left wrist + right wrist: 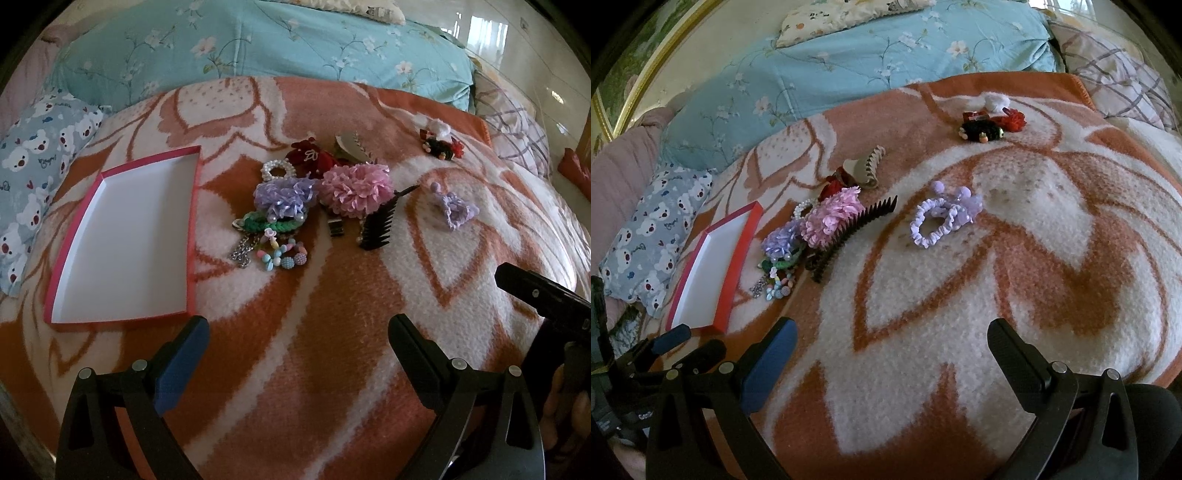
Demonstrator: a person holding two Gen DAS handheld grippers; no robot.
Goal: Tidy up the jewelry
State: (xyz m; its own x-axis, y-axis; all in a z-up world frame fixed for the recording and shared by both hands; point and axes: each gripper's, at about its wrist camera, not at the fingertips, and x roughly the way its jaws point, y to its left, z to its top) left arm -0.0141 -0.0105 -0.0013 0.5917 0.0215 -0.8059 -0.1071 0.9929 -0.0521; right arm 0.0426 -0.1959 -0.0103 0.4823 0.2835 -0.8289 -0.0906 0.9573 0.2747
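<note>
Both grippers hang above the blanket with jaws spread wide and nothing between them: the left gripper [299, 328] low and near the box, the right gripper [892, 332] beside it, its black finger showing at the right edge of the left wrist view.

The jewelry lies in three groups on the orange and white blanket [332, 369]. The main heap sits just right of the box: one pink flower clip [356, 188], one purple flower clip [284, 195] touching it, one pearl bracelet [275, 170] behind, one green braided band [269, 224], one pastel bead bracelet [282, 256], one silver chain [242, 253], one black comb [380, 225], one dark red flower [314, 155] and one beige claw clip [866, 168]. One lilac scrunchie [942, 218] lies apart to the right. A small red and black cluster [991, 125] lies well apart at the far edge; its pieces cannot be counted.

One shallow red box [122, 240] with a white inside lies open on the left. Beyond the blanket are a teal floral quilt [258, 44], one bear-print pillow [40, 162] and a plaid cushion [1123, 81].
</note>
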